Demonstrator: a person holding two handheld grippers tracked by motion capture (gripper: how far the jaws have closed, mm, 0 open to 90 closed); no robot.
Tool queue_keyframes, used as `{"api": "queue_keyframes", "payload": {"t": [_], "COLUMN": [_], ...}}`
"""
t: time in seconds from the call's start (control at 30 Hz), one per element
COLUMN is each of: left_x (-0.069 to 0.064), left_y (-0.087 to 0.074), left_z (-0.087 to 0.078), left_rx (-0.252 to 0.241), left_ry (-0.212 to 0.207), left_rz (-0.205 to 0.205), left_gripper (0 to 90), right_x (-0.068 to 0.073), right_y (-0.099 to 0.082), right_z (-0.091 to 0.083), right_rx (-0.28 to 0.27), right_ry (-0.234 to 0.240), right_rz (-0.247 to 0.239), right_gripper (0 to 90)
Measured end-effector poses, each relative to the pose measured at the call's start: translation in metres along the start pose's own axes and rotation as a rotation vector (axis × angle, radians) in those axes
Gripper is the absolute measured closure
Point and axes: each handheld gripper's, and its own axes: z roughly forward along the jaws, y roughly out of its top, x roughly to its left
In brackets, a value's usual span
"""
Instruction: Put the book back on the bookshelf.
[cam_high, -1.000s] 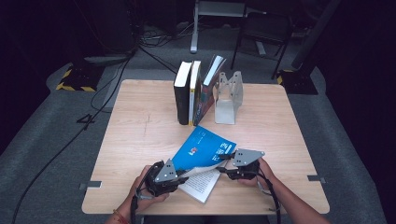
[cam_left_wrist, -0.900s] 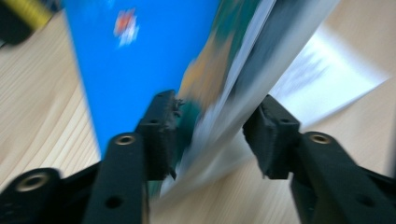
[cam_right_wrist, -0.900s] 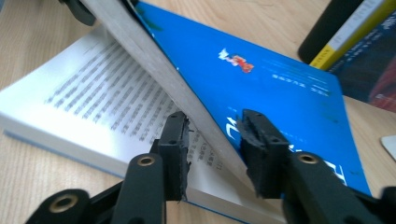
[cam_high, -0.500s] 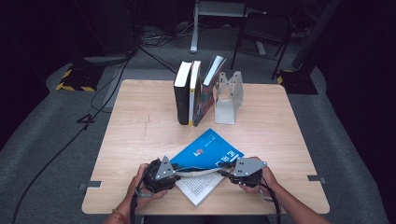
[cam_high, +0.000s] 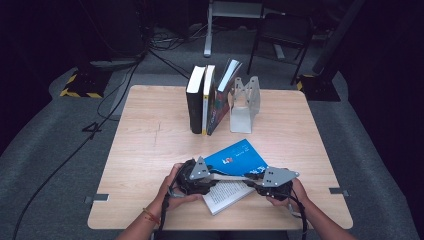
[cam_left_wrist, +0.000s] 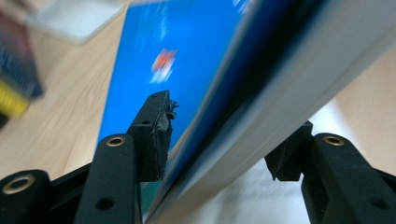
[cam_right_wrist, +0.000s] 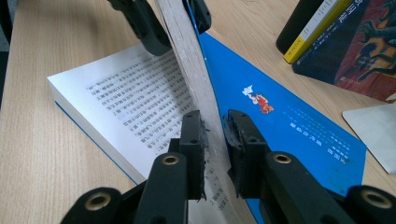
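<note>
Right gripper view shows the right gripper (cam_right_wrist: 215, 140) pinching the blue paperback's (cam_right_wrist: 289, 121) raised front pages to keep it open, while the left gripper's (cam_left_wrist: 219, 140) jaws, just opening, straddle them unclamped.

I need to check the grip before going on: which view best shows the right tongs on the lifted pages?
The right gripper view: the right tongs pinch the raised page block of the blue book. The high view shows the tongs small and partly hidden. The left gripper view shows the block's edge, blurred.
</note>
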Motion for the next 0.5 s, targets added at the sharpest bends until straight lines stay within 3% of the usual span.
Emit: {"api": "queue_keyframes", "payload": {"t": [0.07, 0.2, 0.27, 0.33, 0.43, 0.5], "left_x": [-0.006, -0.012, -0.011, -0.005, 0.007, 0.015], "left_y": [0.008, 0.007, 0.002, -0.001, -0.010, -0.018], "left_z": [0.000, 0.002, 0.002, -0.004, -0.013, -0.018], "left_rx": [-0.020, 0.019, 0.029, 0.020, 0.008, 0.015], "left_ry": [-0.016, -0.043, -0.060, -0.062, -0.085, -0.099], "left_rz": [0.014, 0.059, 0.066, 0.065, 0.046, 0.038], "left_gripper": [55.7, 72.3, 74.2, 76.0, 75.8, 75.0], "right_x": [-0.001, -0.002, -0.004, -0.016, -0.032, -0.038], "right_y": [0.001, 0.001, -0.003, -0.013, -0.026, -0.032], "right_z": [0.000, 0.001, 0.000, -0.006, -0.008, -0.004], "right_rx": [-0.004, -0.005, -0.027, -0.046, -0.014, 0.015], "right_ry": [0.003, 0.003, 0.027, 0.033, 0.022, 0.011], "right_rz": [0.006, 0.020, 0.017, 0.019, 0.072, 0.075], "right_gripper": [75.8, 69.8, 60.5, 53.2, 46.6, 49.0]}}
